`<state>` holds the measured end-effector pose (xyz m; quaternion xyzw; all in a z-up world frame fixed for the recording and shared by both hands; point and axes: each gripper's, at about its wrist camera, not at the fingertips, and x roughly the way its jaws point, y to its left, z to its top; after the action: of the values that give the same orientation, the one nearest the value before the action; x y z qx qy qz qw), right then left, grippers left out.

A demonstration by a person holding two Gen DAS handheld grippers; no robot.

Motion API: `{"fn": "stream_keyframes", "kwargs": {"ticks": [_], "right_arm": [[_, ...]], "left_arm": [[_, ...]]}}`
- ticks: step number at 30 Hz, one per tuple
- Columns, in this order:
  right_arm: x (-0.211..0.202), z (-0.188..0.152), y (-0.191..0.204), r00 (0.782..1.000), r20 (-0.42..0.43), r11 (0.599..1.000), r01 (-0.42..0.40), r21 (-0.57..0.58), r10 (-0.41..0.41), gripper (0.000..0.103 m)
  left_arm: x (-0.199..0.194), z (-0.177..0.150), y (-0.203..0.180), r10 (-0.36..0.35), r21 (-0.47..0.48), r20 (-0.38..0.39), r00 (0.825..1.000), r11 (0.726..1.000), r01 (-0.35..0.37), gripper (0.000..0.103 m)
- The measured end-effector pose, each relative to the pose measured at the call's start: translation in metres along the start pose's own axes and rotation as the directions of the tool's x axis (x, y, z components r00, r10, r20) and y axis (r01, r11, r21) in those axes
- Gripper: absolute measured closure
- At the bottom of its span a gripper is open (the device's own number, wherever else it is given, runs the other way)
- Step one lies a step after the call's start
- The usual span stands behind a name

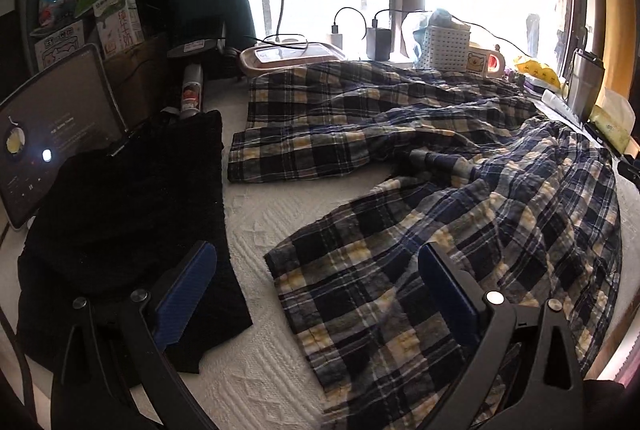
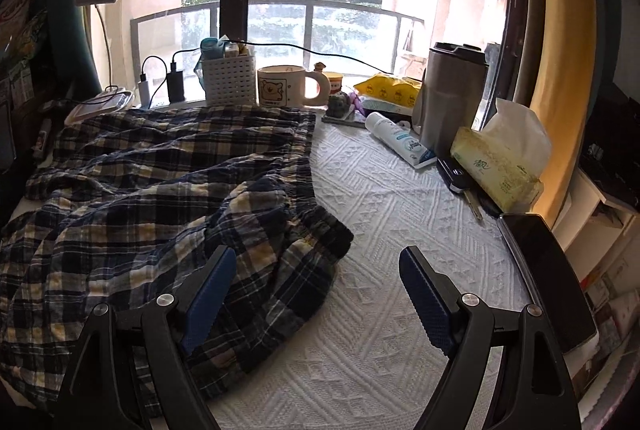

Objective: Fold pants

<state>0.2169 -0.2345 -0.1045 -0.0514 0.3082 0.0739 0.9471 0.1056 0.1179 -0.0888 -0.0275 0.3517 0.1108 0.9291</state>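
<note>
Blue, black and yellow plaid pants (image 1: 420, 189) lie spread and rumpled on a white textured cloth (image 1: 264, 230), legs pointing left, one leg hem near me. My left gripper (image 1: 316, 270) is open and empty, hovering over the near leg's hem. In the right wrist view the pants (image 2: 160, 181) fill the left half, with the gathered waistband (image 2: 320, 226) toward the middle. My right gripper (image 2: 316, 270) is open and empty just above the waistband end, its left finger (image 2: 208, 290) over the fabric.
A black folded garment (image 1: 132, 213) and a tablet (image 1: 52, 133) lie at left. Along the window sill stand a white basket (image 2: 228, 81), mug (image 2: 280, 85), steel tumbler (image 2: 452, 97), tube (image 2: 400, 139), tissue pack (image 2: 496, 169) and chargers. A phone (image 2: 548, 270) lies at the right edge.
</note>
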Motion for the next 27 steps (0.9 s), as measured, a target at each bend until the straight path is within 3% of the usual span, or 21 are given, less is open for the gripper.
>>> {"fn": "stream_keyframes", "kwargs": {"ticks": [8,12,18,20,21,22,23,25,27], "right_arm": [[0.013,0.002,-0.011,0.999,-0.035,0.999,-0.036,0.032,0.037,0.019],[0.023,0.002,-0.011,0.995,-0.077,0.997,-0.063,0.043,0.066,0.032],[0.036,0.013,-0.027,0.987,-0.102,0.988,-0.113,0.103,0.124,0.032],[0.05,0.014,-0.031,0.976,-0.148,0.982,-0.14,0.126,0.158,0.033],[0.056,0.014,-0.03,0.973,-0.163,0.982,-0.145,0.123,0.164,0.037],[0.06,0.013,-0.028,0.97,-0.176,0.982,-0.15,0.116,0.169,0.043],[0.063,0.012,-0.026,0.966,-0.186,0.981,-0.158,0.112,0.177,0.047],[0.068,0.011,-0.022,0.96,-0.204,0.979,-0.175,0.105,0.194,0.068],[0.068,0.012,-0.022,0.96,-0.196,0.978,-0.182,0.102,0.2,0.073]], "left_arm": [[0.01,0.008,0.019,-0.005,-0.017,-0.022,1.0,1.0,0.005,0.009],[0.015,0.01,0.013,-0.024,0.01,-0.039,0.999,1.0,0.024,0.009],[0.028,0.009,0.002,-0.027,0.022,-0.092,0.995,0.999,0.029,0.009],[0.033,0.009,-0.002,-0.029,0.03,-0.105,0.994,0.999,0.032,0.017],[0.037,0.008,-0.005,-0.027,0.04,-0.115,0.993,0.999,0.032,0.026],[0.041,0.007,-0.008,-0.018,0.049,-0.131,0.991,0.999,0.024,0.039],[0.046,0.006,-0.011,-0.008,0.056,-0.15,0.989,0.998,0.017,0.046],[0.048,0.008,-0.015,-0.014,0.061,-0.151,0.988,0.998,0.023,0.063],[0.05,0.01,-0.019,-0.017,0.066,-0.163,0.987,0.997,0.028,0.08]]}}
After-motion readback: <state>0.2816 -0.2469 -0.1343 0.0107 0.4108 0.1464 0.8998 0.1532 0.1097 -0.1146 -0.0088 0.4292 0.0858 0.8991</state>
